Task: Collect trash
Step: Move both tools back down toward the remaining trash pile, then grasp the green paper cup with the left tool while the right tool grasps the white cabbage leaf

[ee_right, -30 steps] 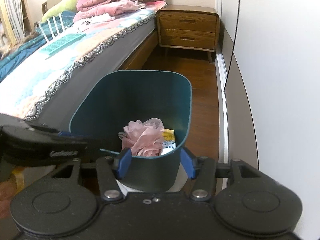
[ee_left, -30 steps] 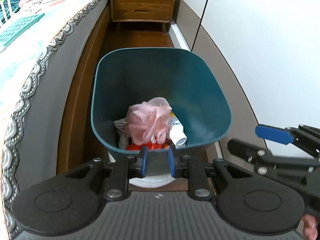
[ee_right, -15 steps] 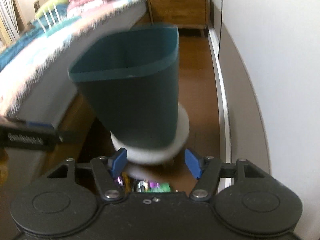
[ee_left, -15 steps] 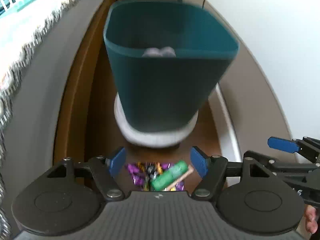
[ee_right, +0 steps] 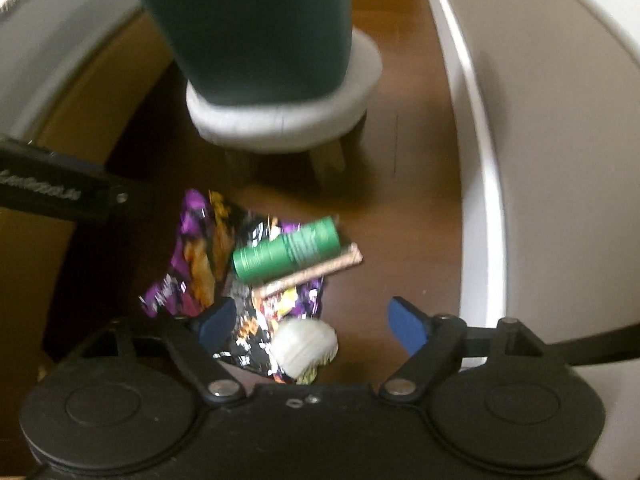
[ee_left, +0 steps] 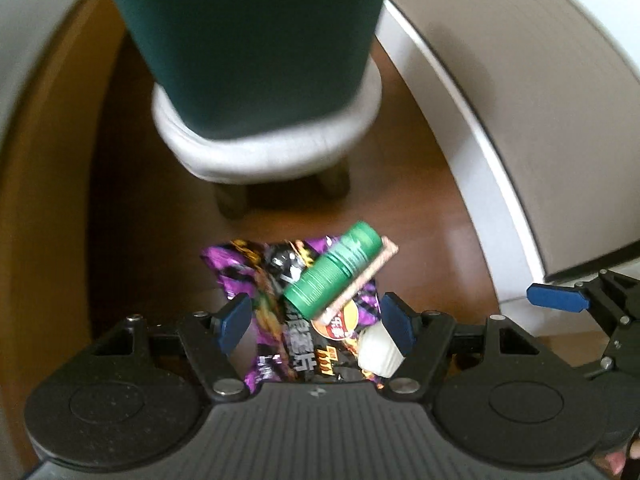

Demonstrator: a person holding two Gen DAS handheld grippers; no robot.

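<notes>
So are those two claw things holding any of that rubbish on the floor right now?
No. The left gripper and right gripper are both open above the purple wrapper; nothing is held.

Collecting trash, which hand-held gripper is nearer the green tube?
Left, probably. The left hand-held gripper straddles the near end of the green tube; the right hand-held gripper sits short of it. Both jaws have just been opening, clamping nothing.

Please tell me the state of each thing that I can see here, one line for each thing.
Bin: upright on the stool.
Stool: standing on the floor.
Wrapper: crumpled, flat on the floor.
Green tube: on its side, across the wrapper.
Stick: lying beside the tube.
White cup: tipped over on the wrapper.
Left gripper: open, holding nothing.
Right gripper: open, holding nothing.
</notes>
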